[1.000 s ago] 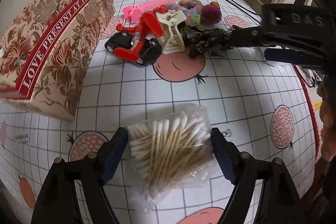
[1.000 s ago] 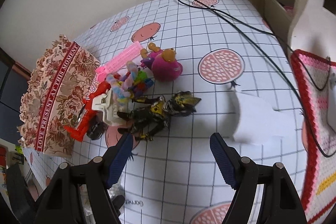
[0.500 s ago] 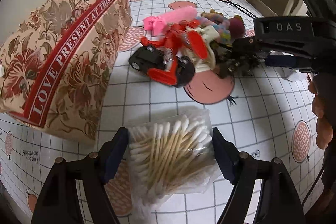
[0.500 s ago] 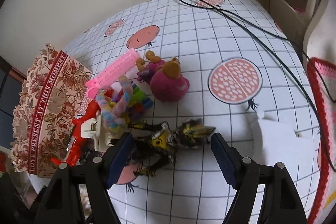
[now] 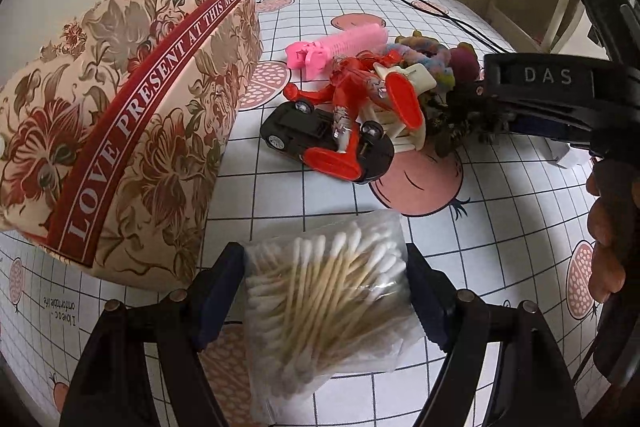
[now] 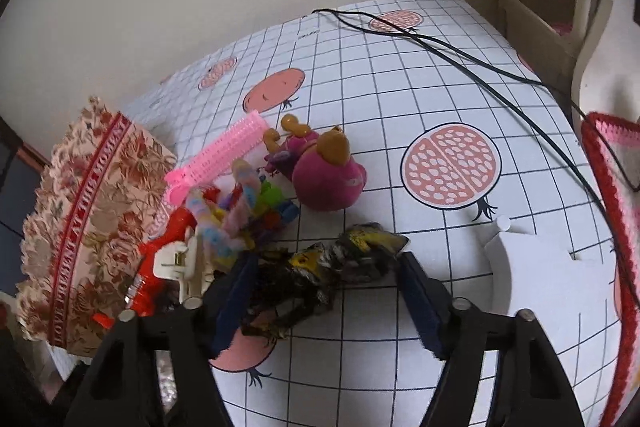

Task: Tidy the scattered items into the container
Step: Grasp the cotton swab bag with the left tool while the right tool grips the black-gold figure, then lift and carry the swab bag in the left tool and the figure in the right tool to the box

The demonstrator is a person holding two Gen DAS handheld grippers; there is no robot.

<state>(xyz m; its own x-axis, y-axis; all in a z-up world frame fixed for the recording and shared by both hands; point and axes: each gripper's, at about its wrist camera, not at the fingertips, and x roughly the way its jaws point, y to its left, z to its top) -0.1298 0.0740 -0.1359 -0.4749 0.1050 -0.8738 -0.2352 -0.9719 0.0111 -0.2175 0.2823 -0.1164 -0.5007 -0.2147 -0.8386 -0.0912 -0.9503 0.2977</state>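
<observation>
The counter (image 6: 460, 99) wears a white cloth with a black grid and pink fruit prints. At its left side stands the box (image 5: 132, 131), the largest thing here, a flowered carton with a red band of white letters; its inside is not visible from either view.

Right of the box the loose things lie in 1 heap. A black car (image 5: 320, 143) lies at the near edge of it, with a red figure (image 5: 356, 95) sprawled over it and touching it. Behind them rest a pink comb (image 6: 224, 155) and a cream clip (image 6: 180, 263). A plush toy (image 6: 328, 175) in magenta sits at the far right of the heap, just beside a bunch of coloured bands (image 6: 240, 211). 2 black cables (image 6: 480, 63) run across the far part of the cloth.

The left claw (image 5: 324, 291) points down at the cloth and grips a clear bag of swabs (image 5: 332, 295); both pads press on the sides of the bag, which is near the box but apart from it.

The right claw (image 6: 320, 291) stands around a dark figure (image 6: 320, 271) with yellow marks. Its jaws have just been closing, with this figure between them. The left pad looks to be against the figure, but I cannot tell if the right pad touches it. In the left view a hand (image 5: 608, 235) holds this tool.
</observation>
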